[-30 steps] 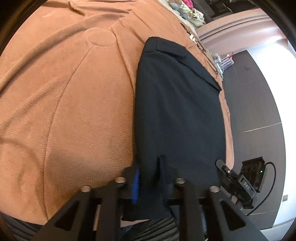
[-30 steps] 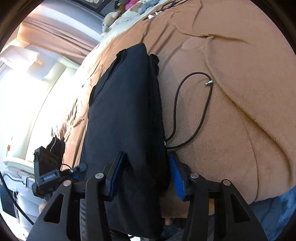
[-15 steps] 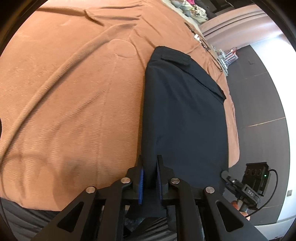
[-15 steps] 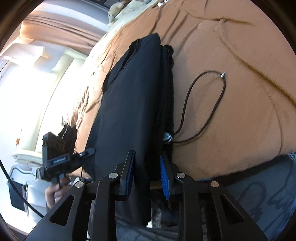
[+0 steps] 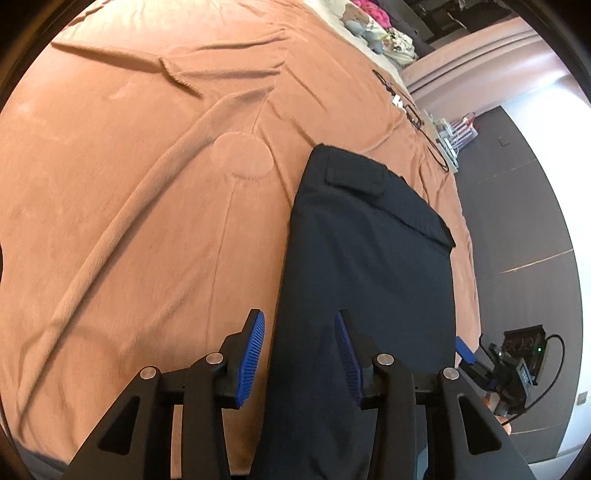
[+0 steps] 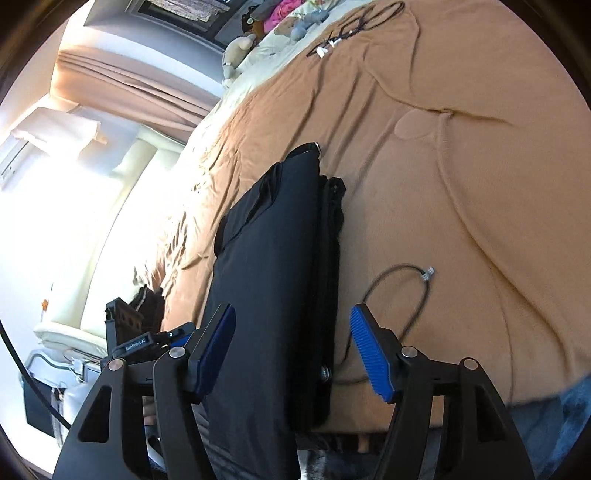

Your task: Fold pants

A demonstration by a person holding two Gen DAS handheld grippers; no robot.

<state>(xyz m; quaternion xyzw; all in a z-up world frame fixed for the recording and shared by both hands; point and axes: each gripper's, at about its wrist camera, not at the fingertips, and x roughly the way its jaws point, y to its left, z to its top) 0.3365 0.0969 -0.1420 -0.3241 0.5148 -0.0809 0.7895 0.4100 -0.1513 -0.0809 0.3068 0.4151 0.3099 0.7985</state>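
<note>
On the brown blanket (image 5: 140,206) lie the dark pants (image 5: 365,273), folded lengthwise into a long strip whose near end hangs over the bed's edge. Left gripper (image 5: 300,350) has just been opening; its blue pads straddle the strip's left edge without pressing. Right gripper (image 6: 293,343), likewise just spread, frames the right edge, apart from the cloth. Beside it a loose cable (image 6: 402,291) could snag the next fold, and the overhanging end may slide off.

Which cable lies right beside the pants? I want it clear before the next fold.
The dark looped cable with the metal plug, on the brown blanket just right of the pants. The other cables lie tangled at the bed's far end.
</note>
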